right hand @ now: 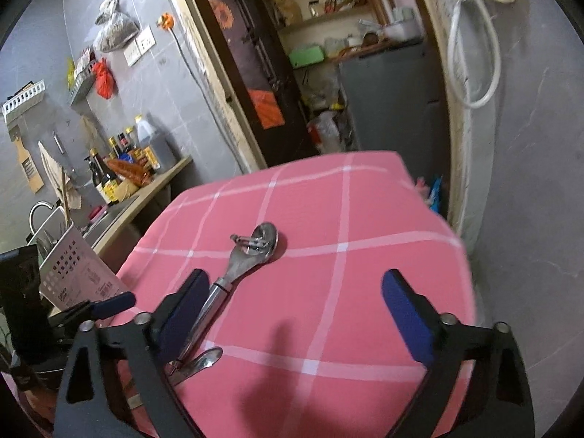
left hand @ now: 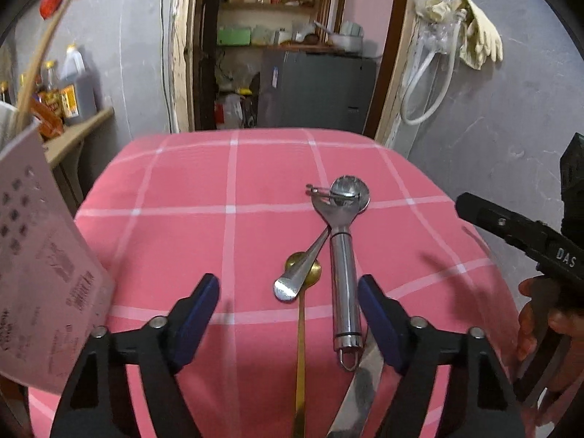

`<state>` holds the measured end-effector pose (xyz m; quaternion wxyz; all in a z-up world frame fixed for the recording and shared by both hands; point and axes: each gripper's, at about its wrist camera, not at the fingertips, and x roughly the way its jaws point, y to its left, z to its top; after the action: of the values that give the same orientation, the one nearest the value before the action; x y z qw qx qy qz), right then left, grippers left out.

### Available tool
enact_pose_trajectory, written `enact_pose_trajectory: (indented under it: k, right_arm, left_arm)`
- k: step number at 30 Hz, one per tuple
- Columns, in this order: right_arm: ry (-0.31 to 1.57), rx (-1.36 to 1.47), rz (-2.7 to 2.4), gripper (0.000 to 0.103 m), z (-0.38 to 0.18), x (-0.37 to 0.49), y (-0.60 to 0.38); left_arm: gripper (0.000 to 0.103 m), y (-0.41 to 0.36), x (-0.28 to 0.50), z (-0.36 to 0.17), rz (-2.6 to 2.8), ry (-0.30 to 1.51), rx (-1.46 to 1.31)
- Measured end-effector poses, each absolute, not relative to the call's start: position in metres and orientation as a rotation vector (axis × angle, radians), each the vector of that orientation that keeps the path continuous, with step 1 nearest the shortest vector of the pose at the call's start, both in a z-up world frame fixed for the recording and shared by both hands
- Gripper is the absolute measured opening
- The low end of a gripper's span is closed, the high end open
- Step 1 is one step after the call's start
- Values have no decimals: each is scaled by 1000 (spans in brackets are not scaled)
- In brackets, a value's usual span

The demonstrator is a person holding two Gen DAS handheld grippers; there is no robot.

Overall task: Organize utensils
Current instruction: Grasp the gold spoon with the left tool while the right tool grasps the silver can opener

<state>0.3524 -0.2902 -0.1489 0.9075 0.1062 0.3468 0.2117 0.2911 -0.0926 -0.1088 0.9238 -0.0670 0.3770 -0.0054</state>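
Observation:
Several utensils lie on the pink checked tablecloth (left hand: 175,189): a steel wheel-headed tool (left hand: 345,277), a short steel spoon (left hand: 297,277), a gold spoon (left hand: 300,346) and a knife blade (left hand: 361,390). My left gripper (left hand: 288,284) hangs open just above them, its blue pads on either side of the pile and touching nothing. The right gripper (right hand: 295,277) is open over bare cloth (right hand: 365,219), with the wheel-headed tool (right hand: 233,273) and steel spoon (right hand: 204,359) beside its left finger. A white perforated utensil holder (left hand: 43,273) stands at the table's left edge.
A counter with sauce bottles (left hand: 69,95) and a sink (right hand: 102,219) lies to the left. An open doorway with a grey fridge (left hand: 317,91) is behind the table. A hand (left hand: 540,328) holds the right gripper (left hand: 511,226) at the table's right edge.

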Motion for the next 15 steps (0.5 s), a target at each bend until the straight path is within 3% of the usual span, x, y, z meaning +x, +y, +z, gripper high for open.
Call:
enact_pose_trajectory:
  k: [5,10,15]
  right_arm:
    - [763,222,461,68,-160,368,-276]
    - [805,215,472,52,-168,381,-264]
    - [831,211,477,50,-173,387,-258]
  left_arm:
    - [49,-89,307,-125,-36,871,-175]
    - [41,-90,309,-131,-20,902,-174]
    - [37,-106,307,-131,33,931,-53]
